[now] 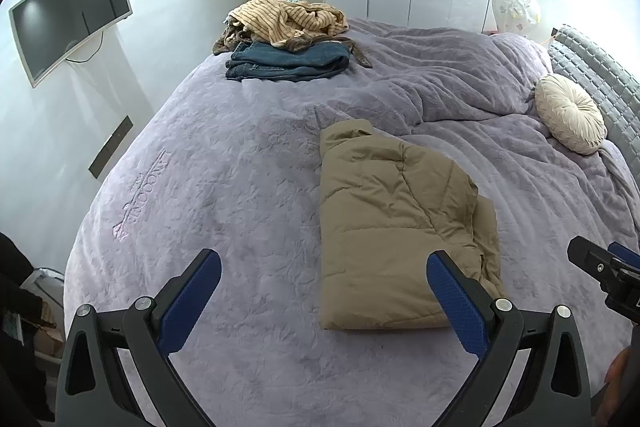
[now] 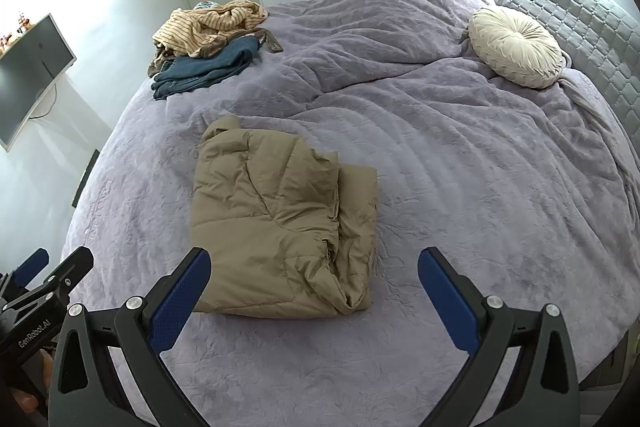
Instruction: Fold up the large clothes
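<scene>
Jacket (image 2: 280, 219) lies folded on the bed (image 2: 460, 187), just beyond the right gripper (image 2: 314, 283) and left gripper (image 1: 324, 287), both spread wide and empty. Puffy, soft and probably light and slippery; pinch a thick folded edge.

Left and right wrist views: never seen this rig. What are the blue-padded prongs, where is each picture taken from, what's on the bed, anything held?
No robot: a person holds a two-finger claw in each hand, each with a fisheye camera looking along its fingers. One picture looks out over the left claw, the other over the right claw. Both are open and hold nothing. On the purple bedspread lies a folded tan padded jacket. At the far corner sit folded jeans under a crumpled striped garment. A round cream cushion rests by the grey headboard.
</scene>
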Demonstrator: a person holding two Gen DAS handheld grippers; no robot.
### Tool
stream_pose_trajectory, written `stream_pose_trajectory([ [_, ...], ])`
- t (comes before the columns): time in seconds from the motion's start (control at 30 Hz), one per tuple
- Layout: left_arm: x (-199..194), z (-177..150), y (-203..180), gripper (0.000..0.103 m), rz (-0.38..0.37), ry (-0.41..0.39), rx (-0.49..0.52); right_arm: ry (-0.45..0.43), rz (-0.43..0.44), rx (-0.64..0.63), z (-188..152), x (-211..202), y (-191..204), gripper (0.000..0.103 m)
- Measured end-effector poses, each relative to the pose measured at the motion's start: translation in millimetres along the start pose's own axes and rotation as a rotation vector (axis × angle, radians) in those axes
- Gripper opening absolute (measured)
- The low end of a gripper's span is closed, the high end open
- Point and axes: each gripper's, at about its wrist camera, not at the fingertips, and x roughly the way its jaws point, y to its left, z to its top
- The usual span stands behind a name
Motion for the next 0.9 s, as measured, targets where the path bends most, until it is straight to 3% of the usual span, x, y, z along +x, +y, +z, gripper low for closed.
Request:
stream_pose_trajectory([
  [0.9, 0.2, 2.0, -1.4, 0.103, 0.001, 0.002, 0.009, 0.01, 0.004, -0.001, -3.5, 1.2, 2.4, 0.103],
])
